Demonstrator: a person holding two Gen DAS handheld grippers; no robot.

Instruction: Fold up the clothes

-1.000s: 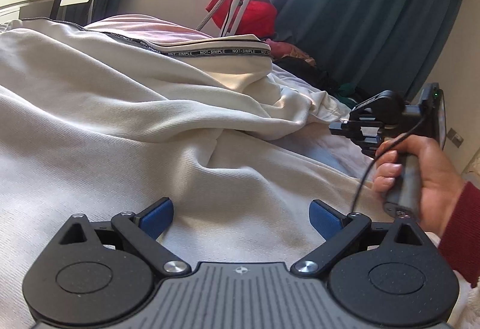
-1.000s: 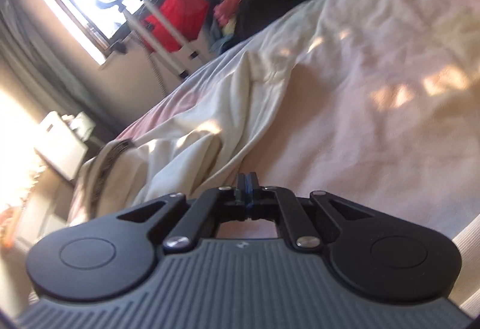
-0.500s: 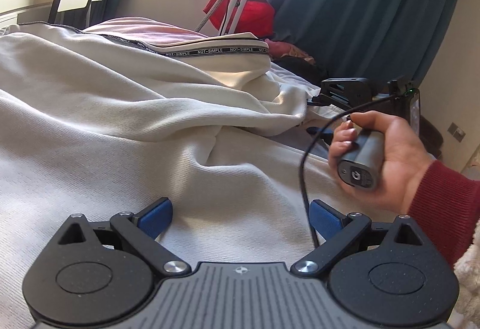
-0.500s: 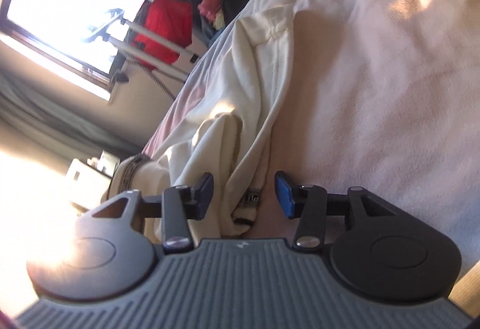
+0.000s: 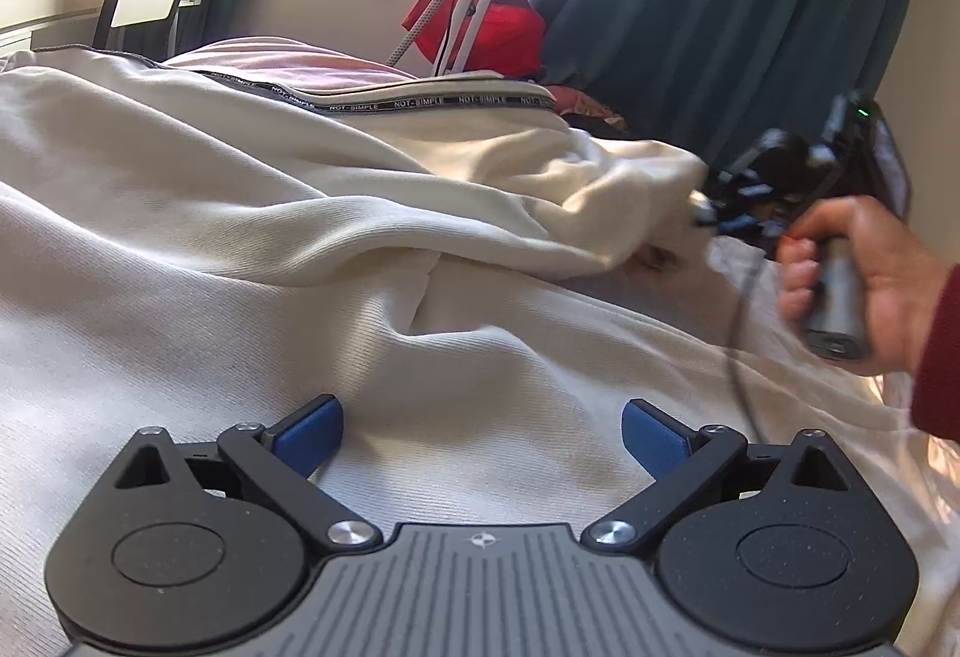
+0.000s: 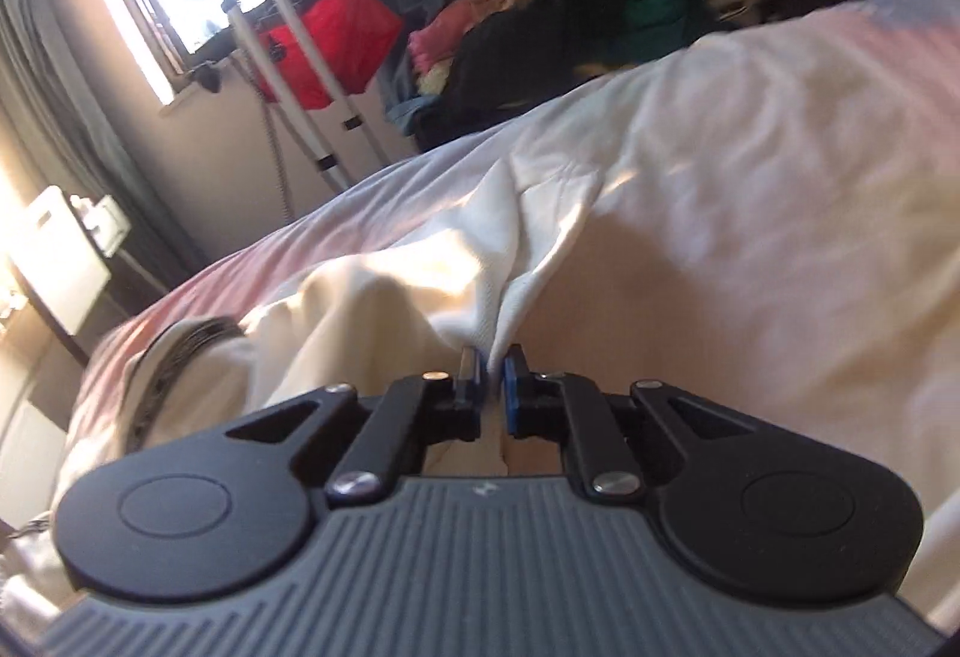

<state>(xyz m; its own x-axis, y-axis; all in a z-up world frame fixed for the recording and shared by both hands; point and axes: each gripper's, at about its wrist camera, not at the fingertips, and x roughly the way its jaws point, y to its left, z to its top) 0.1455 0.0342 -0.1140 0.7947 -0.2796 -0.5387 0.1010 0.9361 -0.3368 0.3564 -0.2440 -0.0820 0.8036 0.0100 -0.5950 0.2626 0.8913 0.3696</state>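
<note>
Cream garment (image 5: pixel 252 213) lies spread across the bed (image 6: pixel 780 189), waistband toward the far edge. Right gripper (image 6: pixel 492 375), spread around a fold half a second ago, is now pinched onto that cream fold and has lifted it off the sheet. Left gripper (image 5: pixel 480 423) unchanged: blue pads wide apart, low over the fabric, holding nothing.

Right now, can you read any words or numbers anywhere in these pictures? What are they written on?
"NOT-SIMPLE", repeated along the dark waistband of the cream garment on the bed, seen in the left wrist view.
In the right wrist view the same waistband is blurred; nothing can be read there.
No other words, numbers or signs can be read in either view.
</note>
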